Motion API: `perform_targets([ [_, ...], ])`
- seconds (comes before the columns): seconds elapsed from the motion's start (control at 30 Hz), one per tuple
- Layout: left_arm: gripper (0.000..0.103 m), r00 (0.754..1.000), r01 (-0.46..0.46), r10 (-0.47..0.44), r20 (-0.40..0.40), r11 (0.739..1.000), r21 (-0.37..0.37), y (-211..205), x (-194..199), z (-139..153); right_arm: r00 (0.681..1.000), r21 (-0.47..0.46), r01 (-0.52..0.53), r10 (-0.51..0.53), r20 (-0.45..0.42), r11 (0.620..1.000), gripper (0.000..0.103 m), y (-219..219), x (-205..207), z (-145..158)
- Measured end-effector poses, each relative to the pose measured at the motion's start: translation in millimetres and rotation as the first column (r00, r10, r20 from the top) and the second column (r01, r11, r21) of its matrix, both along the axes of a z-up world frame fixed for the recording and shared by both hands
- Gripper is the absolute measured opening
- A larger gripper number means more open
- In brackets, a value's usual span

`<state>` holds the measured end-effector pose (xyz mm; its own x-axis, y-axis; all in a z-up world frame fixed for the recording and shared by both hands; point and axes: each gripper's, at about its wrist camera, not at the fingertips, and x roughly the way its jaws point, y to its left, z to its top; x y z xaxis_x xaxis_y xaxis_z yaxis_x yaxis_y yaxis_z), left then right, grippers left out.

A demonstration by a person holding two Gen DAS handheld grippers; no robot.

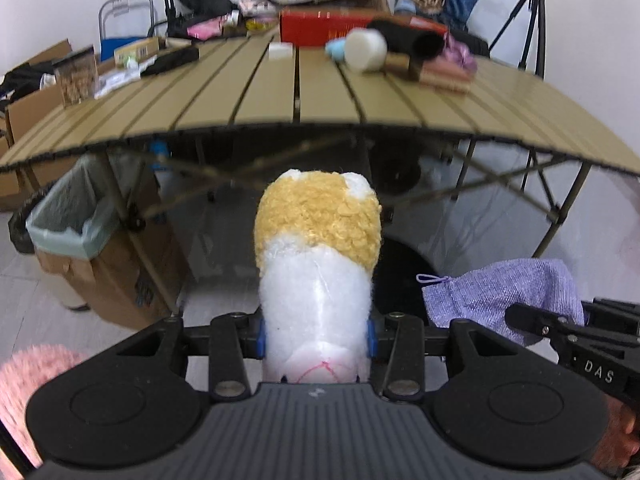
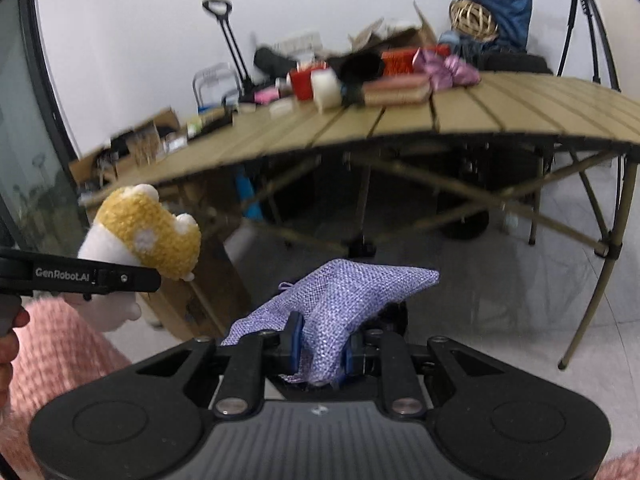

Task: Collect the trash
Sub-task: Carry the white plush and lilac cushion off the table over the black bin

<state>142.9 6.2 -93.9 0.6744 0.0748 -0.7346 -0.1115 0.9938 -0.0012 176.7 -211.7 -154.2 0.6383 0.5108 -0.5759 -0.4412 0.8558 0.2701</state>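
Note:
My left gripper [image 1: 316,342] is shut on a white and yellow plush toy [image 1: 318,240], which sticks out forward between the blue pads. The same plush toy [image 2: 144,232] shows at the left of the right wrist view. My right gripper [image 2: 320,354] is shut on a purple woven drawstring pouch [image 2: 340,296]; that pouch [image 1: 504,288] hangs at the lower right in the left wrist view. Both grippers are in front of and below the near edge of a tan slatted folding table [image 1: 320,92]. A cardboard box lined with a pale green bag [image 1: 76,216] stands on the floor at the left, under the table's end.
The table's far side holds a red box [image 1: 320,26], a white roll [image 1: 366,50], a black cylinder [image 1: 412,40], pink wrappers and other clutter. Crossed table legs [image 2: 440,208] fill the space beneath. A tripod [image 1: 534,20] stands at the right, cardboard boxes at the left. A pink fuzzy sleeve [image 2: 52,344] is close by.

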Motion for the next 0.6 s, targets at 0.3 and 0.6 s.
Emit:
perform_targets([
  [0.3,0.042,0.994,-0.025,0.025,-0.108,1.000,-0.003,7,-2,-35,0.988,-0.075,0.044,-0.055,-0.143,0.996,0.018,5,8,-25],
  [0.6,0.042,0.984,-0.059,0.055,-0.168,0.998,-0.018,19,12,-62,0.983,-0.105,0.033,-0.051,-0.178,0.994,0.018,14,18,-37],
])
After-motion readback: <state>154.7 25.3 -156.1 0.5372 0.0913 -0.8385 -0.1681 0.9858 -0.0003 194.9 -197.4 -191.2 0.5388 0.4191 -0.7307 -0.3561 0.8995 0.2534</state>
